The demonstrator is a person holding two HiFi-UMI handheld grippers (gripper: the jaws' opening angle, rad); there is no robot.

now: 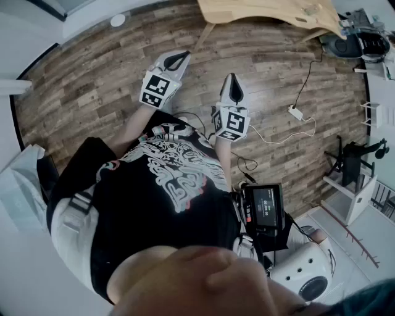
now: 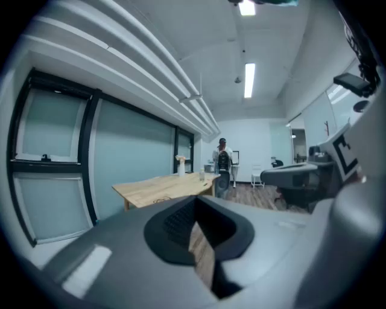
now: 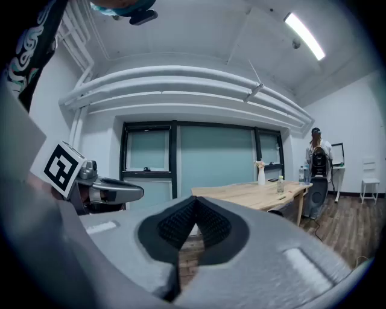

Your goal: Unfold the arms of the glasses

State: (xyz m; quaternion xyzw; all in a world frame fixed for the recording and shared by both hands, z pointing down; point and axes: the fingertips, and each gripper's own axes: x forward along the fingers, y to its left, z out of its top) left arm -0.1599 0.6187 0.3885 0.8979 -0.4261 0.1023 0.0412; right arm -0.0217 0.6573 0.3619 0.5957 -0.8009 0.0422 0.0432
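Here, the left gripper [image 1: 180, 58] hung over the wooden floor [image 1: 92, 80]. Its jaws were brought together at the tips, and nothing was between them. Just right of it, the right gripper [image 1: 232, 79] was also pressed closed and empty, its tip pointing toward the far wooden table [image 1: 271, 13]. Further right, a white adapter [image 1: 296, 113] lay on the floor with its cable. The glasses could not be made out in any view.
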